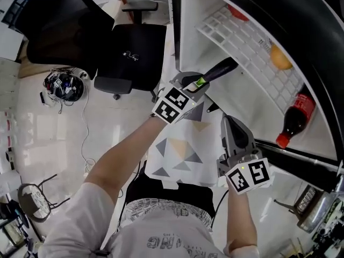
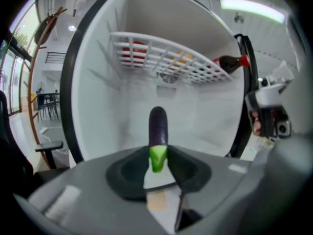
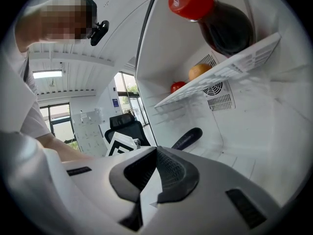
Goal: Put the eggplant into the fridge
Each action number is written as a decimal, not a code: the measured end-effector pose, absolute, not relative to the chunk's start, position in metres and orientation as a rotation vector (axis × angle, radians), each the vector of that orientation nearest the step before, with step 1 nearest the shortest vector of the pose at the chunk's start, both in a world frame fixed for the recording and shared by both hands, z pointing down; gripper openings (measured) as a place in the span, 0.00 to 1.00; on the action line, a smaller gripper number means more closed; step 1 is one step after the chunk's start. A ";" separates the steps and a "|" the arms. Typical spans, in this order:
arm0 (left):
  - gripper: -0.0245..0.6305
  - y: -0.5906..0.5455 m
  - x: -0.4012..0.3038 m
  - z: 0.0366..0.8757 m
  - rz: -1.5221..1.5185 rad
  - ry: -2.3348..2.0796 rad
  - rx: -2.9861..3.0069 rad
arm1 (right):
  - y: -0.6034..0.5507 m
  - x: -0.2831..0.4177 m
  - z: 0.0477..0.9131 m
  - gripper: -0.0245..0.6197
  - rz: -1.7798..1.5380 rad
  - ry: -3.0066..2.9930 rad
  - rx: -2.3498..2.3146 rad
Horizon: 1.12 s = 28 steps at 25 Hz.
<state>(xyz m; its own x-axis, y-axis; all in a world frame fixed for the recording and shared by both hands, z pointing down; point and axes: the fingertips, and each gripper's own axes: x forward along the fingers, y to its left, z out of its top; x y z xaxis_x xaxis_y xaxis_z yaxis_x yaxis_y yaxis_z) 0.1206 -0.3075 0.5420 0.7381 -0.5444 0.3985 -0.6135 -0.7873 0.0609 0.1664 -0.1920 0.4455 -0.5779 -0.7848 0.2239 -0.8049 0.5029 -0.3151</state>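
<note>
My left gripper (image 1: 200, 83) (image 2: 157, 156) is shut on the green stem end of a dark purple eggplant (image 1: 217, 71) (image 2: 158, 125). The eggplant points into the open white fridge (image 1: 252, 98) (image 2: 200, 126), below its wire shelf (image 1: 244, 47) (image 2: 166, 53), and hangs above the fridge floor. From the right gripper view the eggplant (image 3: 188, 137) shows inside the fridge under the shelf (image 3: 222, 75). My right gripper (image 1: 228, 120) (image 3: 155, 153) stays just outside the fridge opening, its jaws together with nothing between them.
On the wire shelf lie a dark bottle with a red cap (image 1: 294, 120) (image 3: 220, 18), an orange fruit (image 1: 280, 58) (image 3: 198, 71) and a red one (image 3: 177, 86). A black office chair (image 1: 131, 52) stands behind my left arm. Cables (image 1: 63, 86) lie on the floor.
</note>
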 end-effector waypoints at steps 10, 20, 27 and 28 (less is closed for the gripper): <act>0.22 -0.329 0.134 0.559 0.651 -0.980 2.766 | -0.192 0.162 0.449 0.04 0.566 -2.687 1.393; 0.22 -0.340 0.145 0.571 0.748 -1.007 2.733 | -0.191 0.167 0.461 0.04 0.614 -2.675 1.422; 0.22 -0.343 0.143 0.590 0.843 -1.044 2.689 | -0.196 0.165 0.466 0.04 0.613 -2.680 1.425; 0.22 -0.344 0.143 0.592 0.854 -1.047 2.684 | -0.197 0.165 0.467 0.04 0.615 -2.681 1.424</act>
